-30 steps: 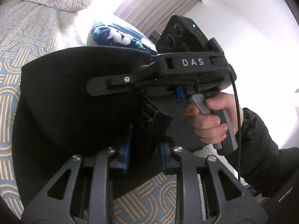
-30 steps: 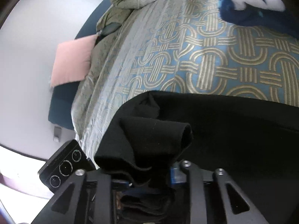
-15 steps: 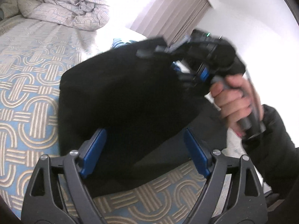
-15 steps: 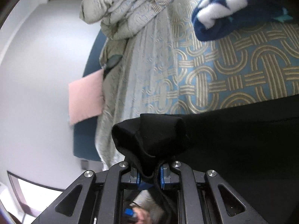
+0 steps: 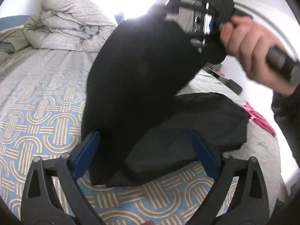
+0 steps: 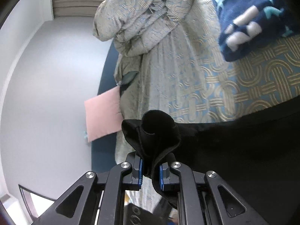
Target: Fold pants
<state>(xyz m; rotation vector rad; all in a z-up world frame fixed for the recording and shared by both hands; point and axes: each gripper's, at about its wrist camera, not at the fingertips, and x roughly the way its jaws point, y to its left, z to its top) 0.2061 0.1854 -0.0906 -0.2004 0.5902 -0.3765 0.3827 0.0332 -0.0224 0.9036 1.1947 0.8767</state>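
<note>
In the left wrist view we see the left gripper (image 5: 145, 154) with its blue-padded fingers (image 5: 85, 154) spread wide, having just been opening; the black fabric pants (image 5: 135, 78) pass between them without being pressed. The pants rise from the patterned blue-and-beige bed cover (image 5: 37, 112) at the lower centre to the upper right, where a hand (image 5: 249, 45) carries the right gripper (image 6: 151, 173). In the right wrist view its fingers (image 6: 139, 172) have just been closing and pinch a bunched fold of the pants at the bottom centre.
</note>
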